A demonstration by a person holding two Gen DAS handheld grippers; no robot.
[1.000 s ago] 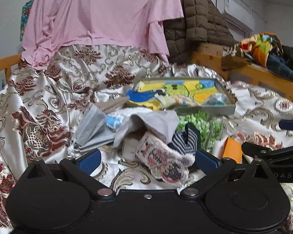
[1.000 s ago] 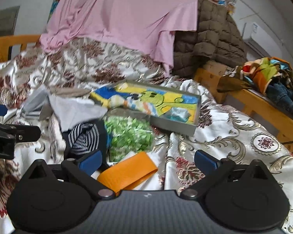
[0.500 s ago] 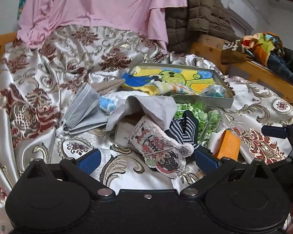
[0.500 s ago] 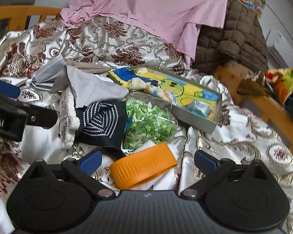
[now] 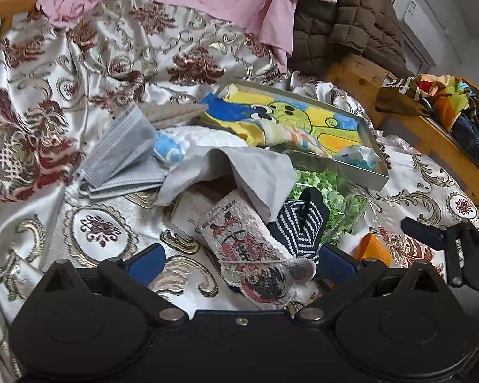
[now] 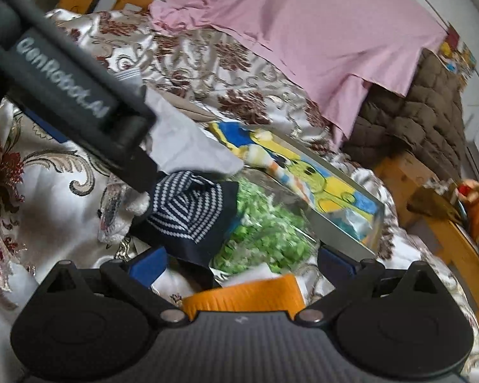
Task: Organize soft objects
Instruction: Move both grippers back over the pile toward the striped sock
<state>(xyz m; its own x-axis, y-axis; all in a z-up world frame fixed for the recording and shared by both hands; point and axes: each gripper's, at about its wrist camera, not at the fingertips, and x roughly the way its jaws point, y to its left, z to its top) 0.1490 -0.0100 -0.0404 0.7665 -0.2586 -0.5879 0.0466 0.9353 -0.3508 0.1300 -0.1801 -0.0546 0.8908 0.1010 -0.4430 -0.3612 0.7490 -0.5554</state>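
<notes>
1. We read "GenRobot.AI" in pale letters on the black body of the left gripper (image 6: 134,172).
2. We see the letters "fra" on a brown bag (image 5: 399,95).
3. The print on the white sock (image 5: 255,255) is too small to read.

Two grippers, both with fingers spread wide apart: left gripper (image 5: 239,263) low and pointing forward, right gripper (image 6: 242,263) close beside it, its black body (image 5: 456,255) just off to the right.
</notes>
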